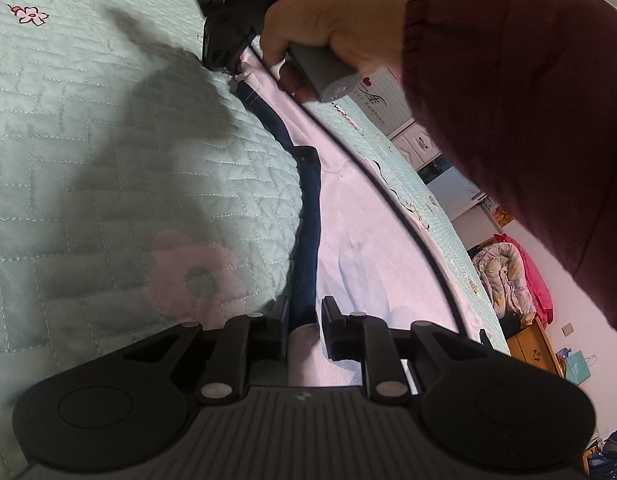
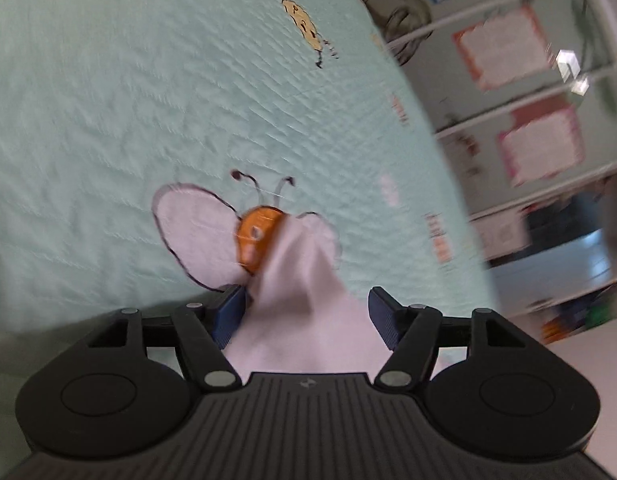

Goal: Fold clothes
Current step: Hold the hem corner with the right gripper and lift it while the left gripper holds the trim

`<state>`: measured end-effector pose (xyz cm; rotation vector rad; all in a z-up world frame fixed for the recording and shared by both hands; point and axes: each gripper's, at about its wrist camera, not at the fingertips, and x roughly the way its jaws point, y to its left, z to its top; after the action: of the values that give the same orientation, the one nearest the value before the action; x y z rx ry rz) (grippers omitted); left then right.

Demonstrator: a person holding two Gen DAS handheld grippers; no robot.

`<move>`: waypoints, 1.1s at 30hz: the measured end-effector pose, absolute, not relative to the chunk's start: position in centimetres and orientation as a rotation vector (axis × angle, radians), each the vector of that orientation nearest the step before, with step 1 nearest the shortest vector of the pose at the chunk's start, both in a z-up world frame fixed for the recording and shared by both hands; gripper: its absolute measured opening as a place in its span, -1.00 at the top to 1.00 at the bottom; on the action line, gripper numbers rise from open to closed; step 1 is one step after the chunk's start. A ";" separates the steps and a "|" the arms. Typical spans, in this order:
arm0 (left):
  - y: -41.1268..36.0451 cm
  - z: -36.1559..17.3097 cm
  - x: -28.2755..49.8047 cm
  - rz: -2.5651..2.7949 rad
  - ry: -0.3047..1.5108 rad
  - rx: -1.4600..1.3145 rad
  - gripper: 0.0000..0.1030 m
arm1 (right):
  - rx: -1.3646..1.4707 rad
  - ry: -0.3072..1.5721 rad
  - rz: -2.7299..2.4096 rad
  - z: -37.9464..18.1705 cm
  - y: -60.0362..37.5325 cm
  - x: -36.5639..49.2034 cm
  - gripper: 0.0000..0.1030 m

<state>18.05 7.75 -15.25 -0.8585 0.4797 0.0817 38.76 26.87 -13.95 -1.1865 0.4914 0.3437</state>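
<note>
The quilted bedspread [image 1: 108, 140] is pale mint green, stitched in a brick-like pattern and printed with pink flowers and an orange-bodied bee [image 2: 256, 236] with white wings. On it lies a white garment [image 1: 364, 232] edged with a navy band [image 1: 306, 248]. The sleeve [image 1: 520, 112] above it is maroon knit.

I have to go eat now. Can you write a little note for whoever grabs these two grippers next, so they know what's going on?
Left gripper: nearly closed, pinching the dark blue edge of the white garment.
Right gripper: jaws wide, white cloth lying loose between them, not gripped. A hand holds this tool at the garment's far end.
The garment lies stretched along the green quilt, over the bee patch.
Done: that end seems let go. Left: probably free the other end, smooth, finish folding.
</note>
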 end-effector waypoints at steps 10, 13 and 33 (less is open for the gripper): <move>7.6 -15.1 17.6 0.083 0.480 -0.851 0.61 | -1.080 0.557 0.353 -13.3 25.5 40.7 -0.26; 7.3 -14.9 18.0 0.083 0.481 -0.848 0.61 | -1.020 0.618 0.384 -12.3 24.8 41.3 -0.29; 7.3 -15.0 19.2 0.072 0.516 -0.875 0.69 | -1.110 0.656 0.475 -13.8 26.1 40.4 0.90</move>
<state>19.19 7.35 -15.03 -0.8751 0.5163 0.0717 40.44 26.06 -13.78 -1.1099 0.6562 0.4754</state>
